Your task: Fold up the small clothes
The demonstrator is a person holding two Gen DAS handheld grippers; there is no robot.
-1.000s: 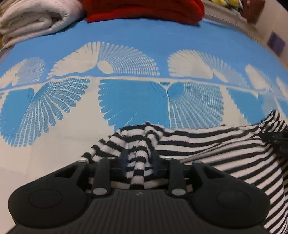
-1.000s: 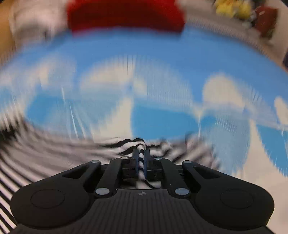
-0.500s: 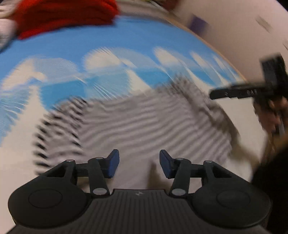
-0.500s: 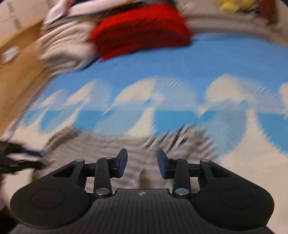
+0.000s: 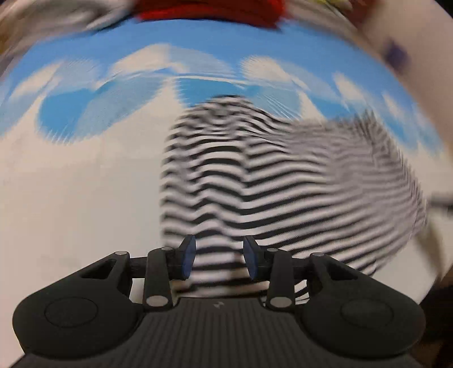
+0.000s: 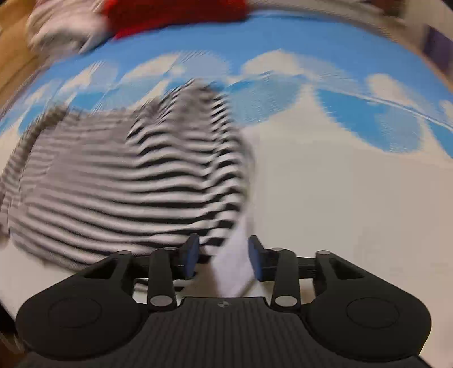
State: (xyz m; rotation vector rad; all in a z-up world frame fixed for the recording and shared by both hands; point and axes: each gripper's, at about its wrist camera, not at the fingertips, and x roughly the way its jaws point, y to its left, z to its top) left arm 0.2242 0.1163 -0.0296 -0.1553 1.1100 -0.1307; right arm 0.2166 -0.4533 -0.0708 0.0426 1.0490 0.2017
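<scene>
The left gripper hangs over the near edge of the striped shirt, its jaws apart and drawing in, with cloth seen between them but nothing pinched. The right gripper sits at the shirt's other near corner, its jaws apart and widening, the hem and bare cover showing in the gap. The shirt lies spread on the blue and white bedcover, a red pile well beyond it. Both views are smeared. For a tidy fold, I'd say each hand should settle first, then pinch matching corners squarely, so the edge lifts evenly without bunching.
</scene>
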